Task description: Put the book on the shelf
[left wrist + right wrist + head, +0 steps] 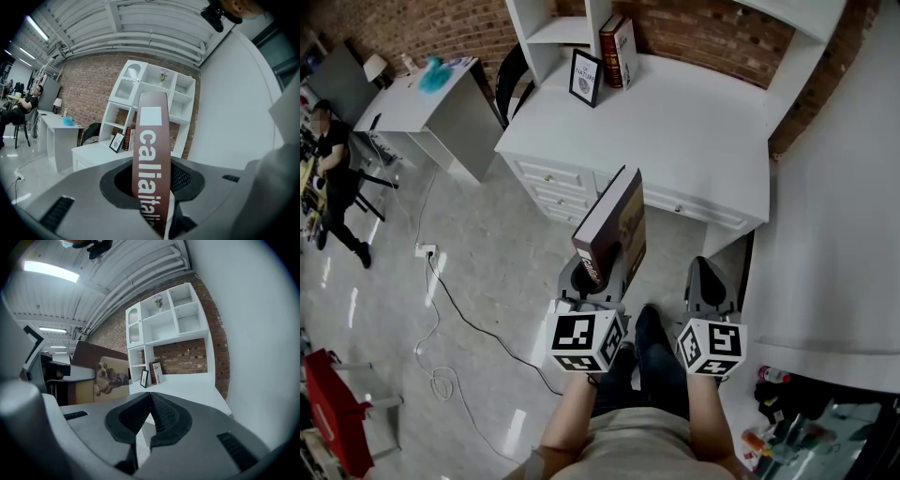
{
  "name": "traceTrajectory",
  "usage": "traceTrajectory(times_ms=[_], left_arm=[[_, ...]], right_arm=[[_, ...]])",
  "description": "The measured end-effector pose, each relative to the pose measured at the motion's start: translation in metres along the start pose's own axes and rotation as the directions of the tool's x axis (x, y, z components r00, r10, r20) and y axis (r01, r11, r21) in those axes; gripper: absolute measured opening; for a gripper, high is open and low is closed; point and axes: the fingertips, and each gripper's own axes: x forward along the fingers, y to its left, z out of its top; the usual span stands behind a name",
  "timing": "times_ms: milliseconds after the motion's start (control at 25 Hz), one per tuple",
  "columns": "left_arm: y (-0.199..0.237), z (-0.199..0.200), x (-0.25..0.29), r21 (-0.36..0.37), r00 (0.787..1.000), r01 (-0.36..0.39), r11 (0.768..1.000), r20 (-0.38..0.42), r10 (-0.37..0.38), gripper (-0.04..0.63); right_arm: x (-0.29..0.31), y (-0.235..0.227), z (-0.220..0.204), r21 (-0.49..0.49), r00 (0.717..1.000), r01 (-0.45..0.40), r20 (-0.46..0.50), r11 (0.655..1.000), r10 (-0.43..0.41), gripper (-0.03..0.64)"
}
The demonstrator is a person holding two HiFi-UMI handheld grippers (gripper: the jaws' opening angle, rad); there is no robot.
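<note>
Left gripper [598,274] clamps the book [615,223] upright, likely for slotting into the far shelf [555,31] — right gripper [710,281] closed, empty.

The white desk [694,131] below the shelf [559,30] carries a framed picture [585,77] and two upright books [619,52].

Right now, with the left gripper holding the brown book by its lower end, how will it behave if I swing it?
The book looks thick and hardbound, so it is probably stiff and fairly heavy. Most of it stands above the left gripper, so it may lever and tilt in the grip. Its spine looks glossy, perhaps slippery.
</note>
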Motion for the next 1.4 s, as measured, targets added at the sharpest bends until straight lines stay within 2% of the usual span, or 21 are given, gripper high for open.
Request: traceTrajectory(times_ms=[880,1400], left_arm=[[-0.021,0.029,0.161,0.008,0.998,-0.055,0.998,0.008,0.055,0.147],[-0.01,0.034,0.207,0.013,0.997,-0.08,0.997,-0.006,0.081,0.147]], right_arm=[[0.134,-0.104,0.045,0.009,0.999,-0.052,0.006,0.999,0.052,0.017],[0.191,-0.118,0.054,0.017,0.996,-0.089,-0.005,0.996,0.089,0.016]])
